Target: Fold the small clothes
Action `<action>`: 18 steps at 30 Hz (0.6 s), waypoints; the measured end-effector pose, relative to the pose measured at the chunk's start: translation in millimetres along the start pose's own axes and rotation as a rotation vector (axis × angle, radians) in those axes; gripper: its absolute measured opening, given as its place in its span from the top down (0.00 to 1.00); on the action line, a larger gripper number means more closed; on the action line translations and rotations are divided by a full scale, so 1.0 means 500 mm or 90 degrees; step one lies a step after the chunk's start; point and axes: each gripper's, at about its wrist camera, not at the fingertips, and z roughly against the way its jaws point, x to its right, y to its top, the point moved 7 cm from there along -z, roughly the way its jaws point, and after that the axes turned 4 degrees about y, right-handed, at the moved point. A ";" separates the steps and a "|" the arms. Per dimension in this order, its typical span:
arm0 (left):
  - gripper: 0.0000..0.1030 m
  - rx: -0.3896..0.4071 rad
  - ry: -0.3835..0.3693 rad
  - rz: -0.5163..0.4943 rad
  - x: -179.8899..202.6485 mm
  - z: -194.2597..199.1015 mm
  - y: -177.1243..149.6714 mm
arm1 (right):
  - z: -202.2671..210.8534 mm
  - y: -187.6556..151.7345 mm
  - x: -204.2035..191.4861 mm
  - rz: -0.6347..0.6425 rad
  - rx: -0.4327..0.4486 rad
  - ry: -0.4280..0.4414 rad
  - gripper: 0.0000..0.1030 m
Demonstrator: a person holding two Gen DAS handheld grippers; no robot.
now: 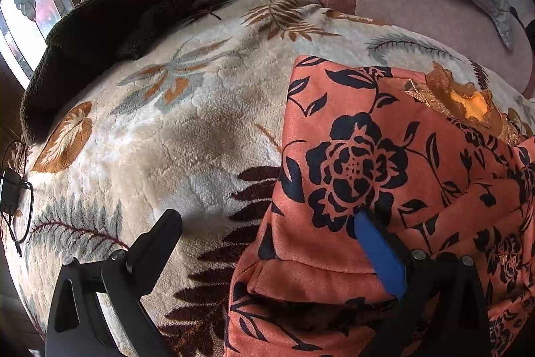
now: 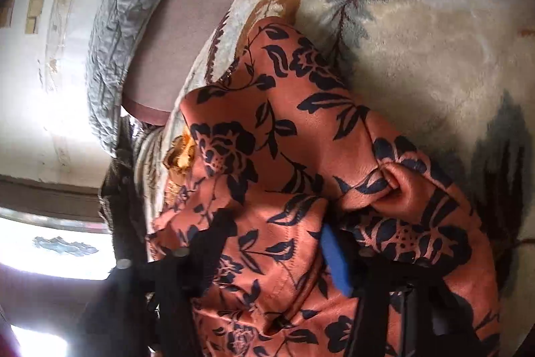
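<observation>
Orange-red velvety garment with black flower print [image 1: 384,156] lies rumpled on a plush cream blanket with leaf pattern [image 1: 174,136], spread over a bed.

Left gripper [image 1: 267,216]: jaws wide apart, one finger over bare blanket, the blue-padded one [image 1: 378,250] resting on the cloth; nothing clamped. The garment's edge runs between them.

Right gripper [image 2: 271,230]: jaws part-open, straddling a raised fold; I cannot tell whether the pads press it.

Cloth soft, thick, creasing heavily.

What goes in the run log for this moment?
stage: folding | item: orange floral garment on leaf-print blanket | left gripper: open, one finger on garment | right gripper: open, straddling garment
</observation>
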 end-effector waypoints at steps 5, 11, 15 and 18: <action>0.01 0.011 0.012 -0.006 -0.008 0.014 0.005 | 0.067 0.011 -0.080 0.116 0.102 -0.006 0.95; 0.01 0.029 0.020 -0.017 -0.001 0.027 0.012 | 0.097 0.060 -0.129 0.159 0.171 -0.016 0.95; 0.01 0.046 0.016 -0.026 0.004 0.040 0.018 | 0.076 0.077 -0.064 0.113 0.152 -0.063 0.91; 0.01 0.039 0.014 -0.021 0.006 0.033 0.021 | 0.065 0.059 -0.058 0.125 0.102 -0.062 0.73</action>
